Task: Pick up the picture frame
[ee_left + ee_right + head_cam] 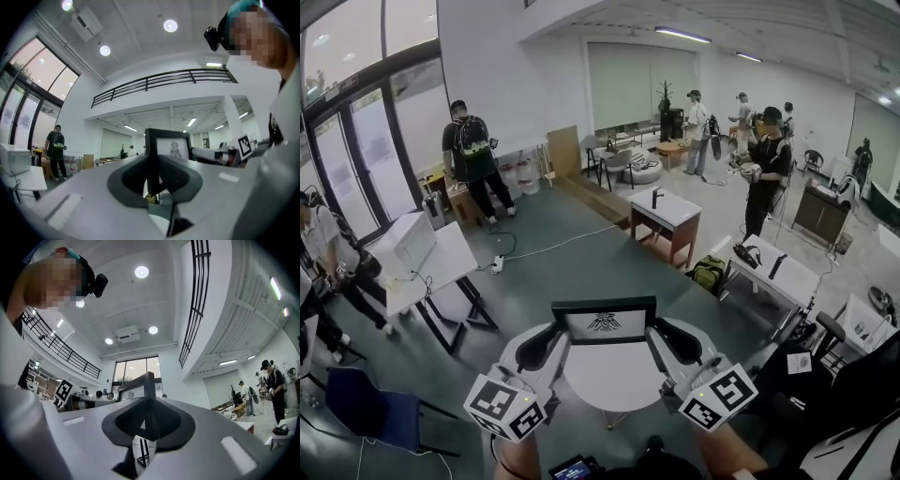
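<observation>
At the room's left edge, a person in a white top (326, 246) is leaning beside a white table (450, 267) that is carrying a white box (405, 242) at its left end. A blue chair (366, 411) is standing nearer to me. Behind them, a person with a backpack (472, 150) is facing the wall.

In the foreground I am working both tools over a round white table (609, 382). My left gripper (560, 339) is clamping the left side rail of the black picture frame (604, 322), and the left gripper view is showing that rail pinched tight between the dark pads. The frame is standing upright between the two tools, over the far edge of the round table, with its white print and dark emblem facing me. I cannot tell whether its bottom rail is touching the tabletop. My right gripper (658, 339) is pinching the right side rail in the same way, with both pads pressing on the rail in the right gripper view.

Past the frame, a small wooden-legged table (667, 208) is bearing a black object near its middle, and a green backpack (709, 273) is lying on the floor by it. Further right, a person in black with a cap (767, 169) is standing beyond a second white table (787, 279), which is carrying two dark items on its top.
</observation>
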`<state>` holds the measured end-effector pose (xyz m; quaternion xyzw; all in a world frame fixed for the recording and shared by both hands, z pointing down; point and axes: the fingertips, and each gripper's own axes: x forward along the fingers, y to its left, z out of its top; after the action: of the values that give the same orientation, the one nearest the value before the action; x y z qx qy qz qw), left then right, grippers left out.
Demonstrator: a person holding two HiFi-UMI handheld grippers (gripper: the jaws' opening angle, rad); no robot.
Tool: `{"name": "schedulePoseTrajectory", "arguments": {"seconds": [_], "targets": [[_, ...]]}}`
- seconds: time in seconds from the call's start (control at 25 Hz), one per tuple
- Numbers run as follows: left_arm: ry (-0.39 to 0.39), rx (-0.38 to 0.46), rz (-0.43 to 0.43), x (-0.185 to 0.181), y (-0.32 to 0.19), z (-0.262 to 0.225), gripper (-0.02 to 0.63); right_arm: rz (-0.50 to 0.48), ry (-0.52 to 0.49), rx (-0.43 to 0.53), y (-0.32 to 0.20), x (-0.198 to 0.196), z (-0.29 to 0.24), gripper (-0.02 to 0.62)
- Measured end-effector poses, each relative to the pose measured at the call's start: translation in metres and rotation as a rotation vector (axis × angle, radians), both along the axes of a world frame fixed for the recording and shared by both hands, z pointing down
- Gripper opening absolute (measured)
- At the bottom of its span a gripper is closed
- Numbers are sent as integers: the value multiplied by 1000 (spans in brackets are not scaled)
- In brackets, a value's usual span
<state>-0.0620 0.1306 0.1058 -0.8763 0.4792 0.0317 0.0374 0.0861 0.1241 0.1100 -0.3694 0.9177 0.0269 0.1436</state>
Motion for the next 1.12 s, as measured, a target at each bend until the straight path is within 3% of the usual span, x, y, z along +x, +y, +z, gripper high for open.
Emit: {"name": "schedulePoseTrajectory", "arguments": {"seconds": [0.32,0.56,1.12], "targets": [[28,0,21,-11,40,13,64,12,9,-10,41,-10,9,51],[24,20,-10,-9,67,9,64,-20,5,7,62,-9,9,51],[16,-75,-65,27,89,46,66,-82,-13,-55,85,27,44,46]]}}
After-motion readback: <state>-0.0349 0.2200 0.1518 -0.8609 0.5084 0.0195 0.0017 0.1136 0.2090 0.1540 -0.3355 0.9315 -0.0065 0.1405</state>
